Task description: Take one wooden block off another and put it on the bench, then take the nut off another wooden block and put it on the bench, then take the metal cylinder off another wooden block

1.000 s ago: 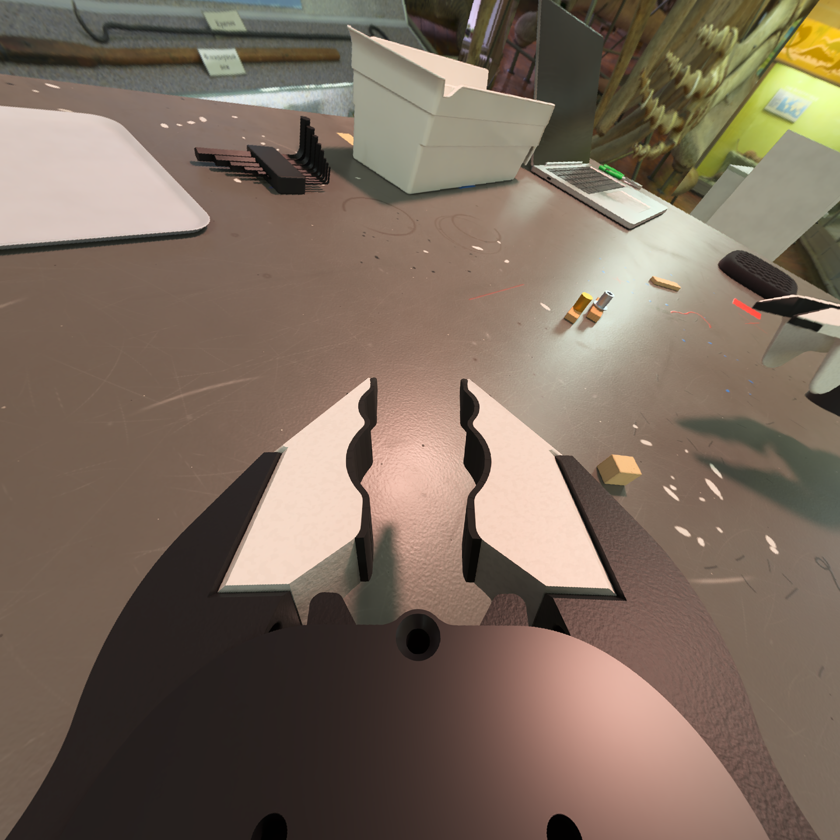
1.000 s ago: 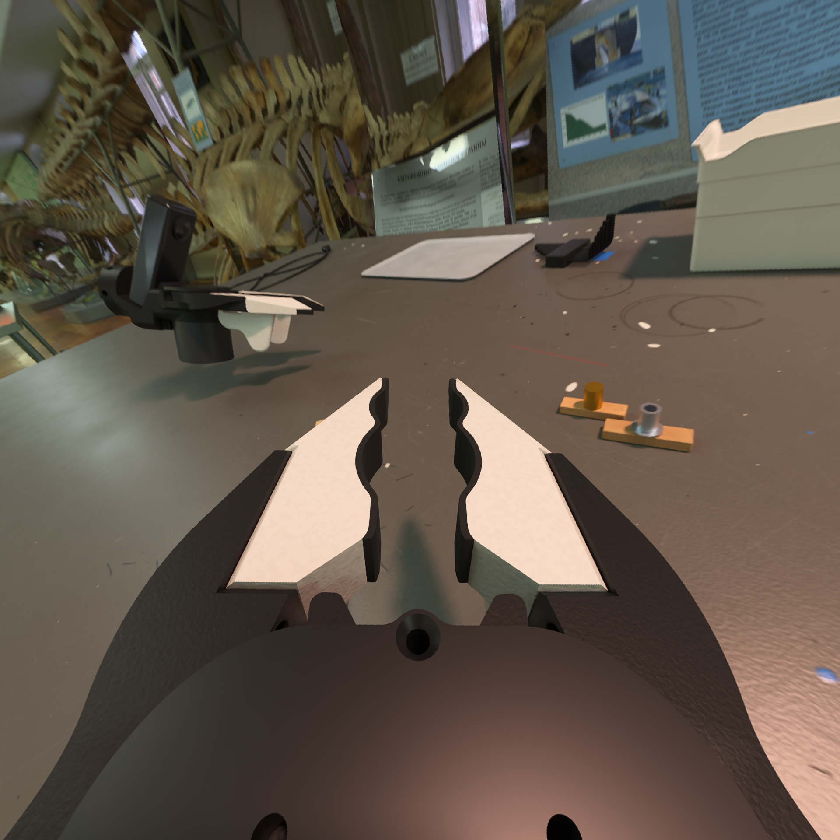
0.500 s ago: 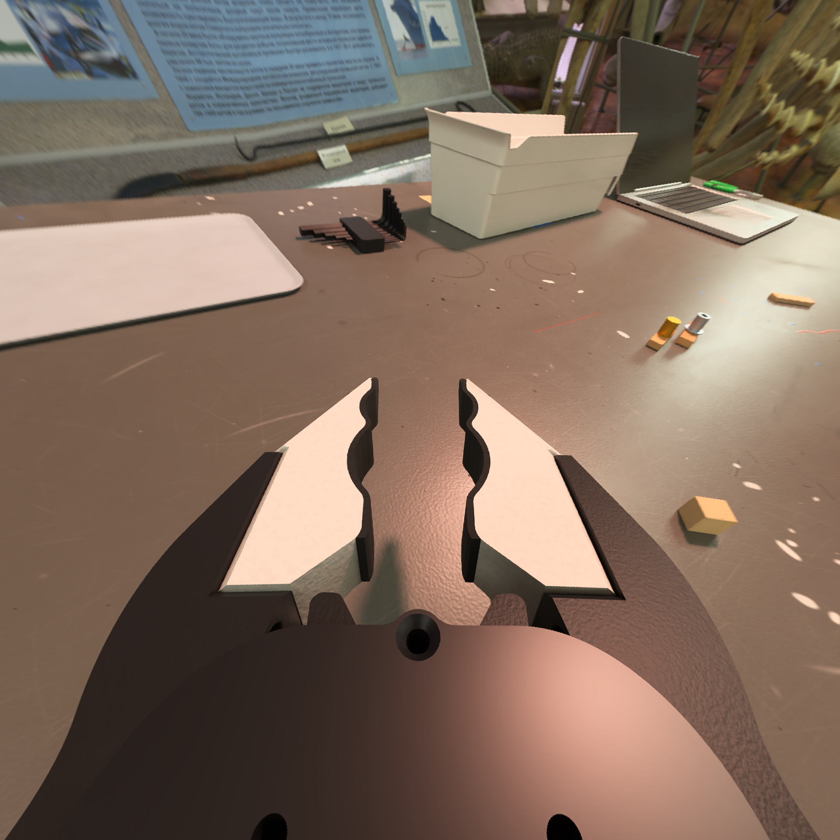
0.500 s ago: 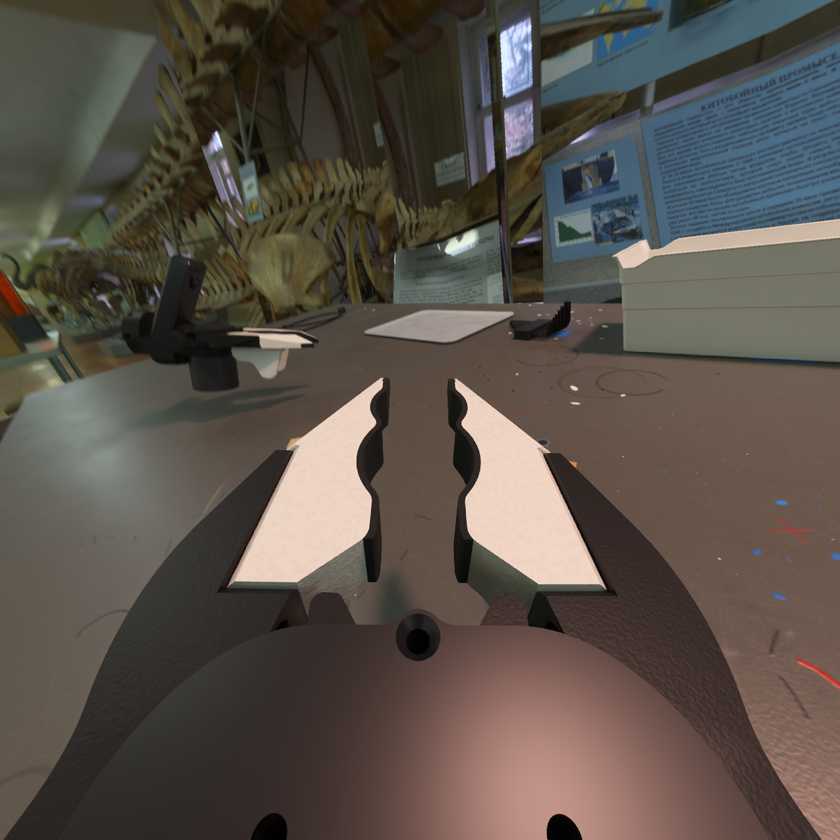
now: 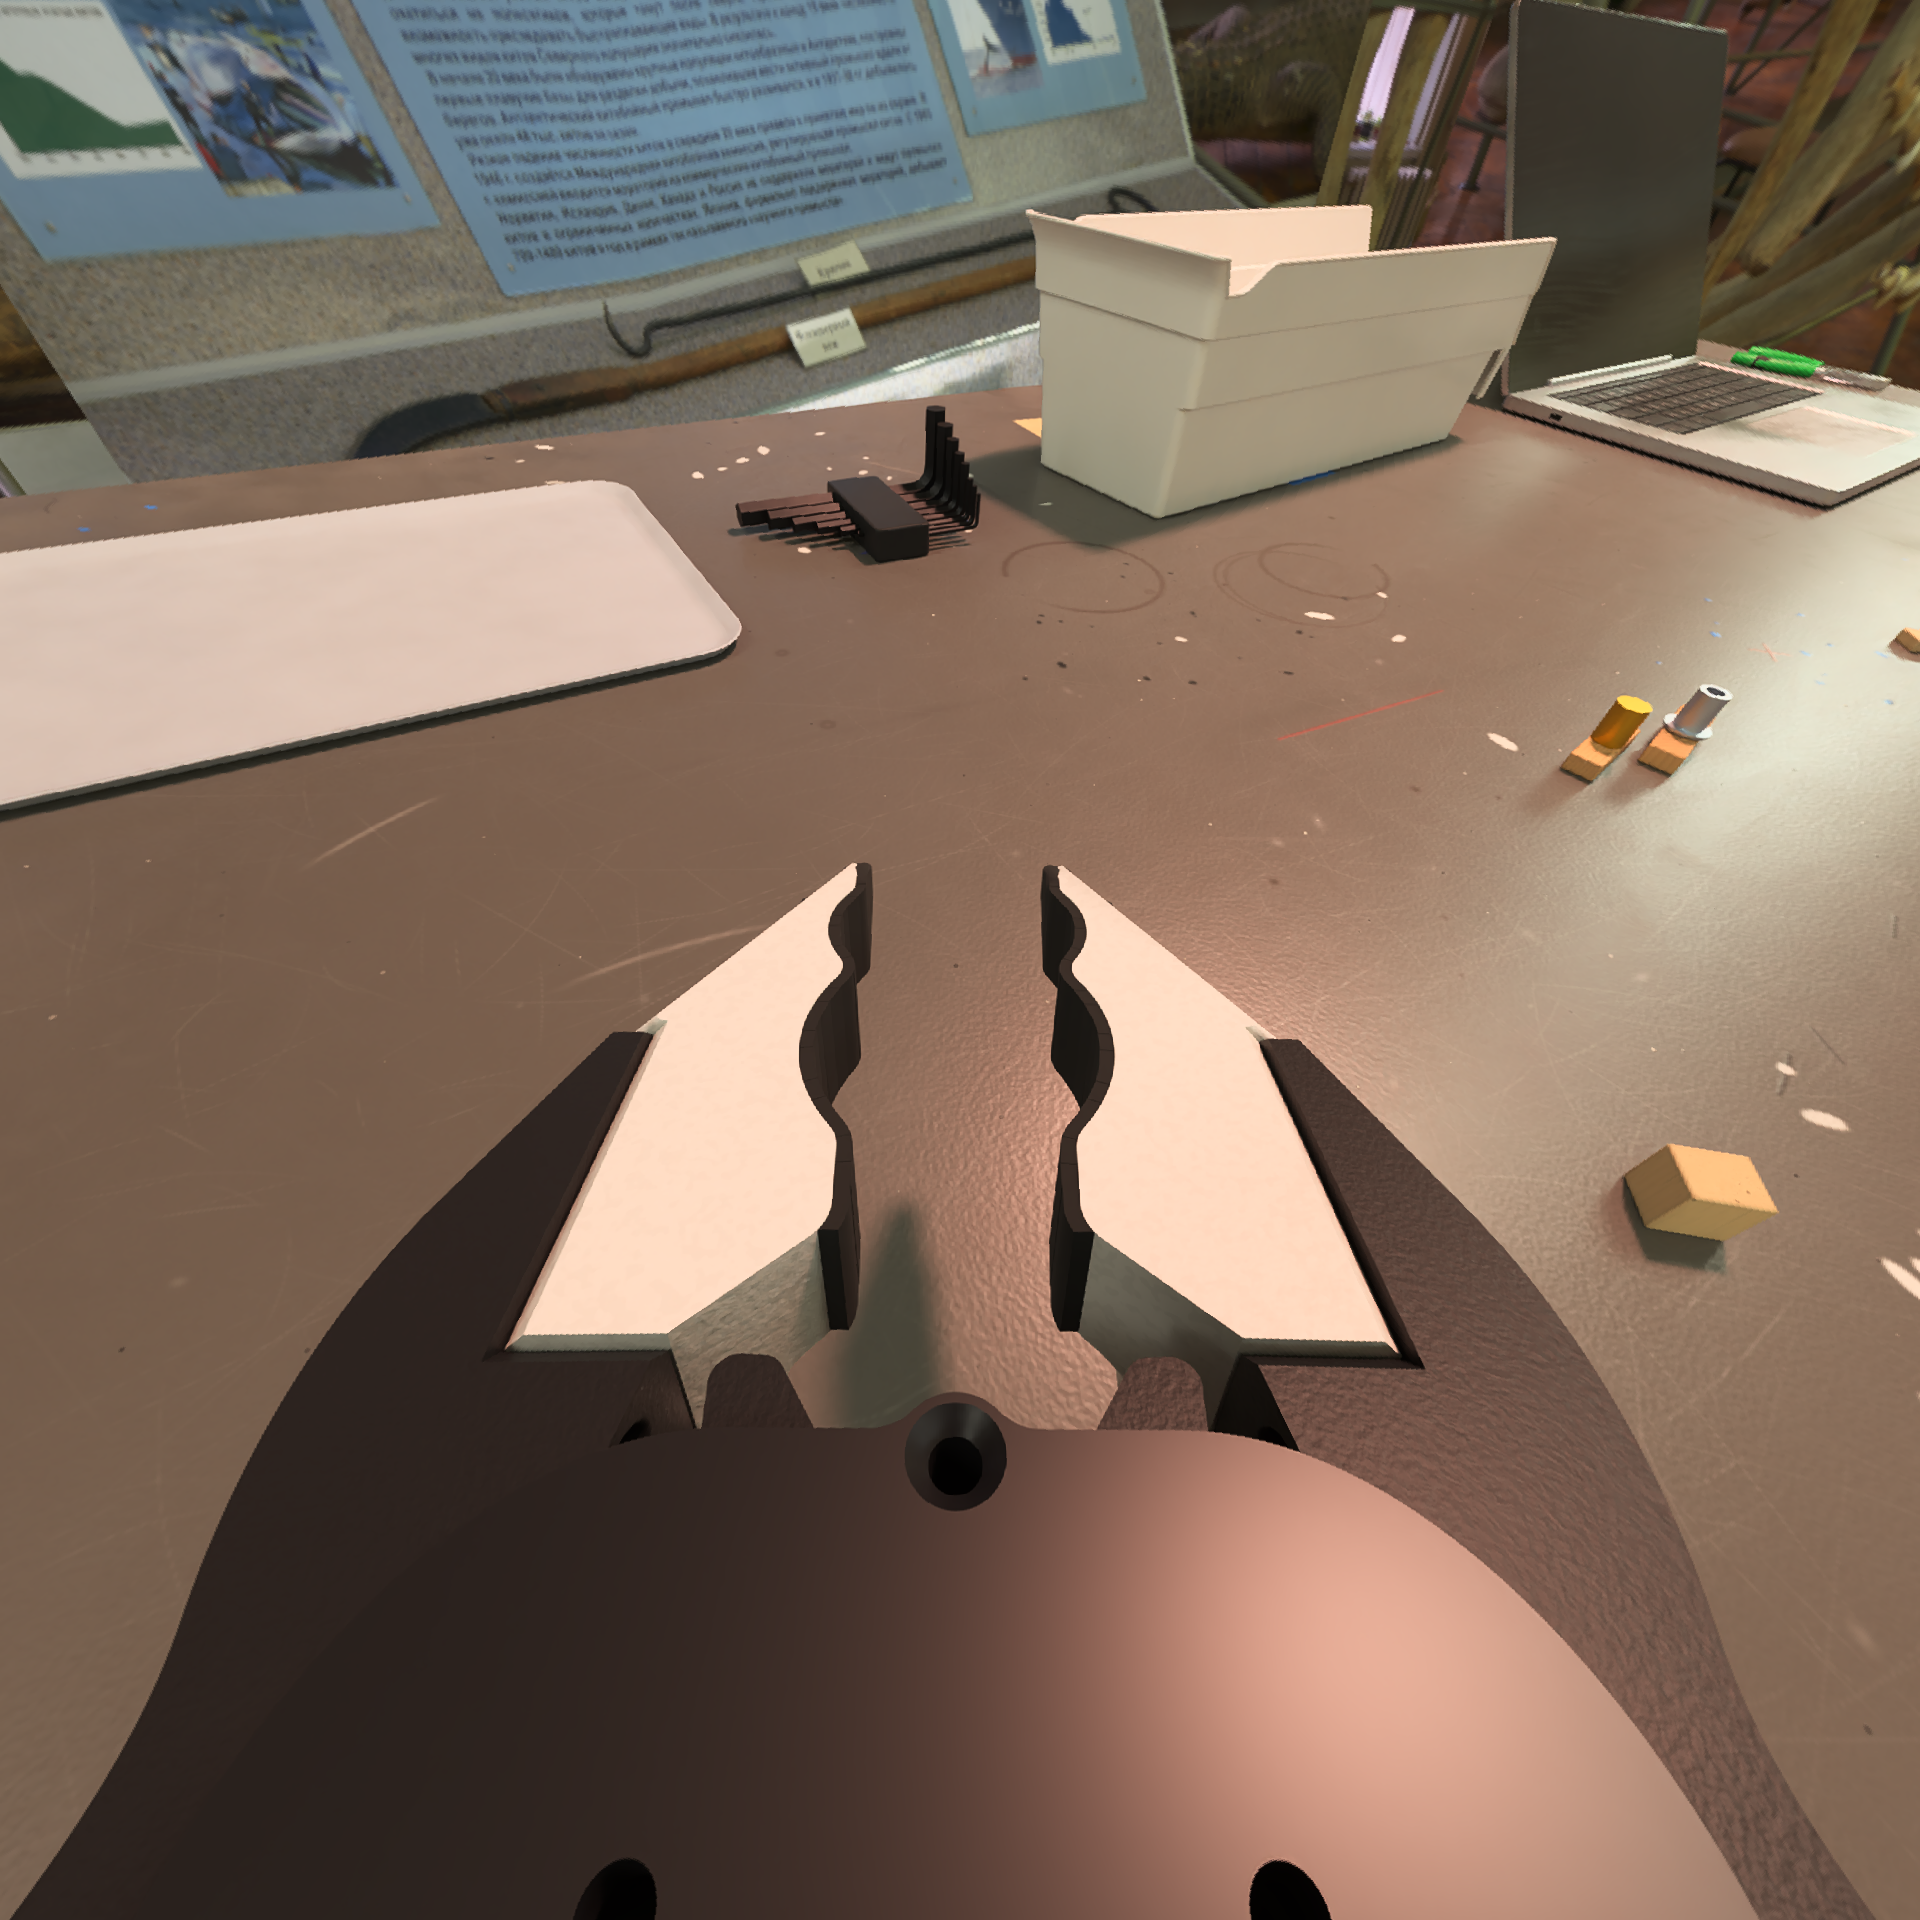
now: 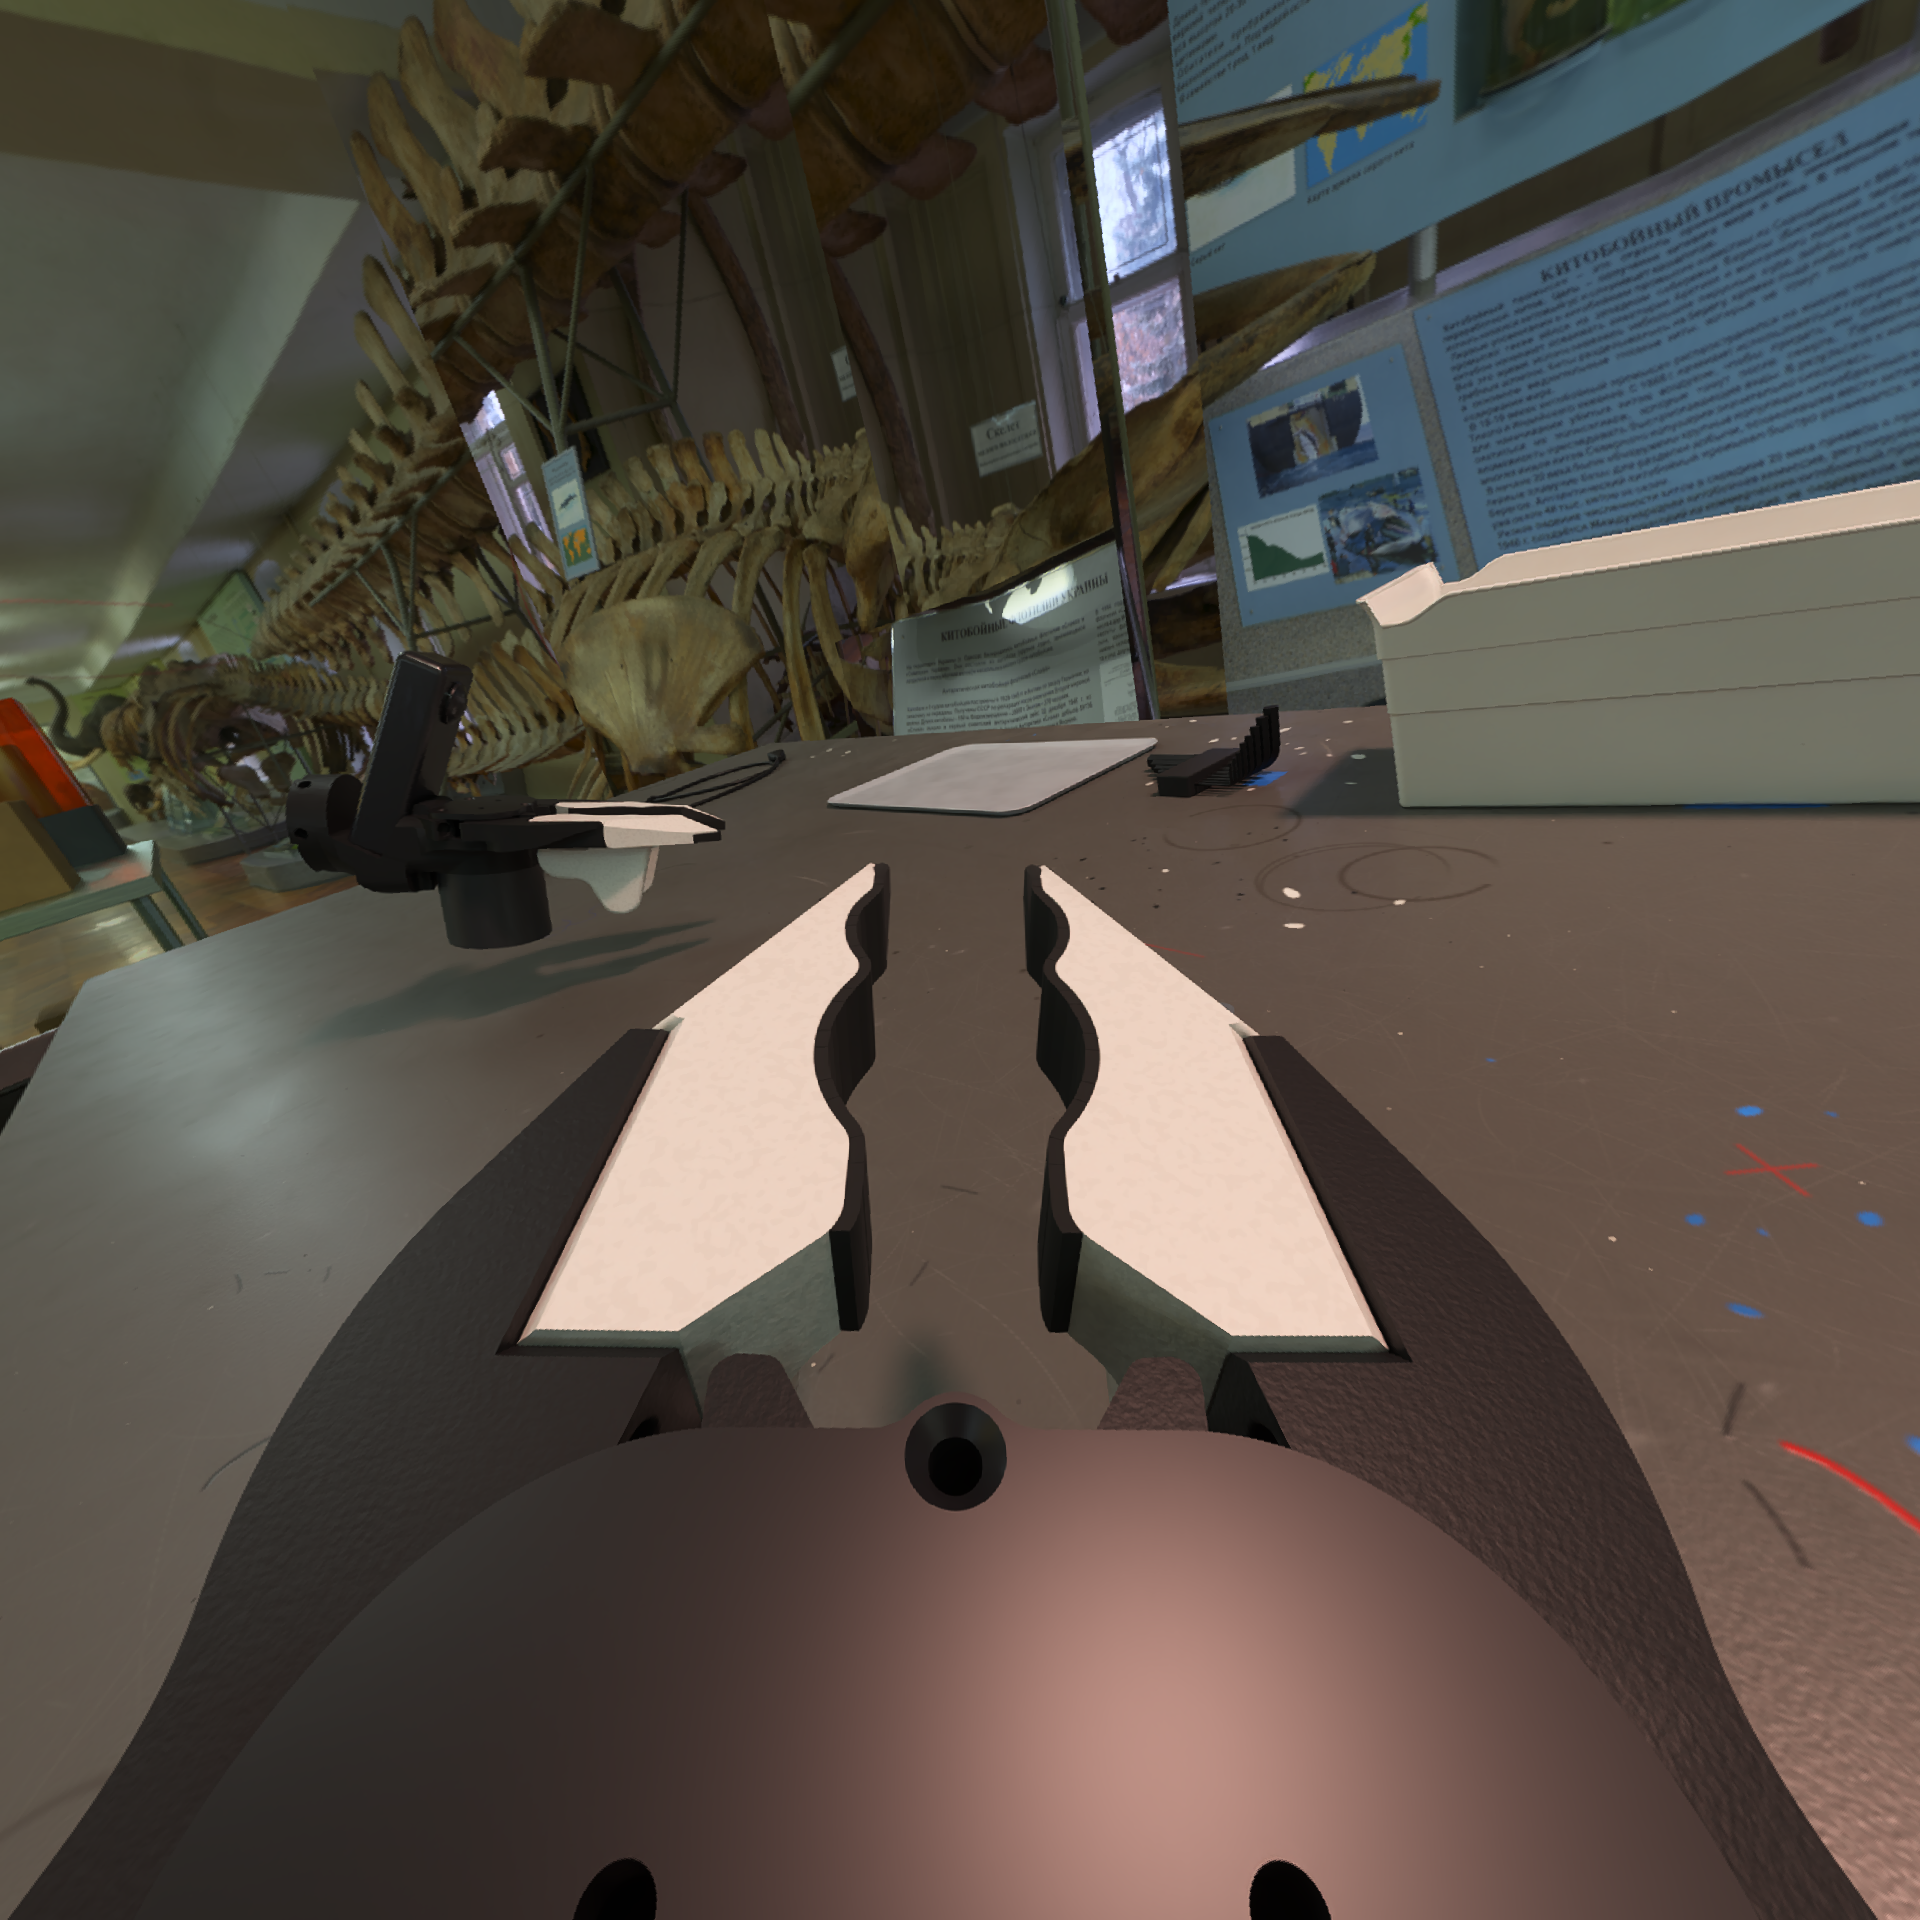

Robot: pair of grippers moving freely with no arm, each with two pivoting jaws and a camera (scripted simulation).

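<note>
Swinging away since a second ago, the right gripper [image 6: 956, 883] hangs parted and empty facing the tray, having lost the metal cylinder [image 5: 1698, 713] that, seen from the equally parted left gripper [image 5: 956, 883], stands at two o'clock, so re-aiming seems needed.

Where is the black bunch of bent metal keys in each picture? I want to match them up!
Left wrist view: the black key set lies at upper middle, between the white mat and the white bin.
Right wrist view: it lies far back, right of middle, again between mat and bin.
Shared landmark: the white bin.
</note>
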